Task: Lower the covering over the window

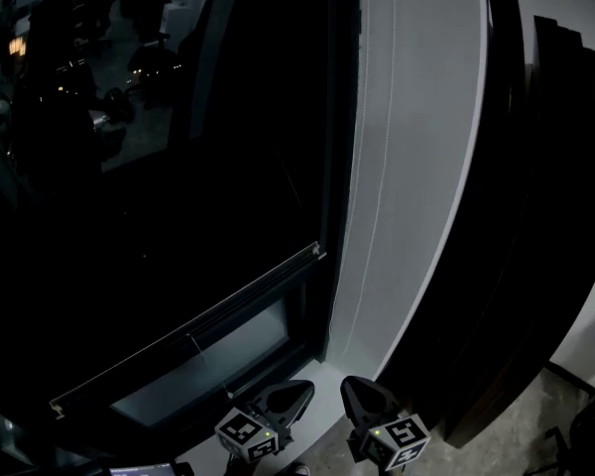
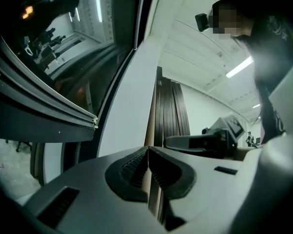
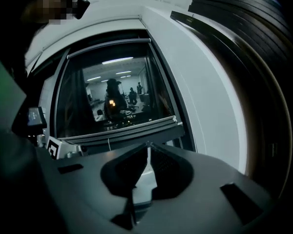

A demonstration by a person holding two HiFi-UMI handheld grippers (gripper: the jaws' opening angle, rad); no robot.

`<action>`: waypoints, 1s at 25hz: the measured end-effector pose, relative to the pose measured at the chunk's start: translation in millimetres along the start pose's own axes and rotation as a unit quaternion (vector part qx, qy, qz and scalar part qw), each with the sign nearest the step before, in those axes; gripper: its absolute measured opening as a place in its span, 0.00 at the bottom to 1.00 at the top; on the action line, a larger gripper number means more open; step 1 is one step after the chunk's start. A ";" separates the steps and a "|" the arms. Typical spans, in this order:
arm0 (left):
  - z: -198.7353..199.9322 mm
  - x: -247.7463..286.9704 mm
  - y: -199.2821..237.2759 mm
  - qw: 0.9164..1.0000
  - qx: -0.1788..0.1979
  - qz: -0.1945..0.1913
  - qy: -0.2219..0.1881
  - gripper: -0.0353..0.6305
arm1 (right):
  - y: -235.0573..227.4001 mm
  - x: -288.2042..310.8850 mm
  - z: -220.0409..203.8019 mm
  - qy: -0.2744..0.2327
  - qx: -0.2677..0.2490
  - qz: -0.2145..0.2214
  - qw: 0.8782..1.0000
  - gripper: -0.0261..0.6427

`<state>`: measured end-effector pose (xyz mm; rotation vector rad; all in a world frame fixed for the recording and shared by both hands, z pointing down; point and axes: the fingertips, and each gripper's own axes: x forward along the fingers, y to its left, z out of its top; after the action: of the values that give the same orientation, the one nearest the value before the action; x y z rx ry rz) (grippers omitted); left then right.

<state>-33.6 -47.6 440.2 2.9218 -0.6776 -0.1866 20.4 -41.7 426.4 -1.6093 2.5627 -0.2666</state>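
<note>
Window blind (image 1: 178, 226) is nearly down, with a small gap left underneath. Left gripper (image 1: 290, 401) and right gripper (image 1: 365, 397) have jaws shut, holding nothing.

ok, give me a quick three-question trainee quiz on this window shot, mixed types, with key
1. True or false: the left gripper and the right gripper are both shut with nothing between their jaws.
2. Where is the long bar across the window? A) at the very top B) low, just above the sill C) lying on the floor
3. Fill in: in the head view, the dark panels stand to the ___ of the white wall.
Key: 1 true; 2 B; 3 right
</note>
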 end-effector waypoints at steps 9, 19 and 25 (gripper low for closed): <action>4.1 30.1 50.3 1.000 -0.010 0.006 0.001 0.06 | -57.8 89.8 68.8 -0.017 -0.077 -0.009 0.997 0.16; 17.6 56.6 83.8 0.998 -0.011 0.051 -0.017 0.05 | -129.0 196.0 149.9 -0.030 -0.138 -0.037 0.989 0.16; 16.9 62.3 97.3 0.997 -0.012 0.079 -0.016 0.06 | -164.3 244.3 177.3 -0.031 -0.166 -0.077 0.983 0.16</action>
<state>-22.2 -163.6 433.6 2.8312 -0.9016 -0.2237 91.1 -347.9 287.4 -1.8929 2.5427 0.2082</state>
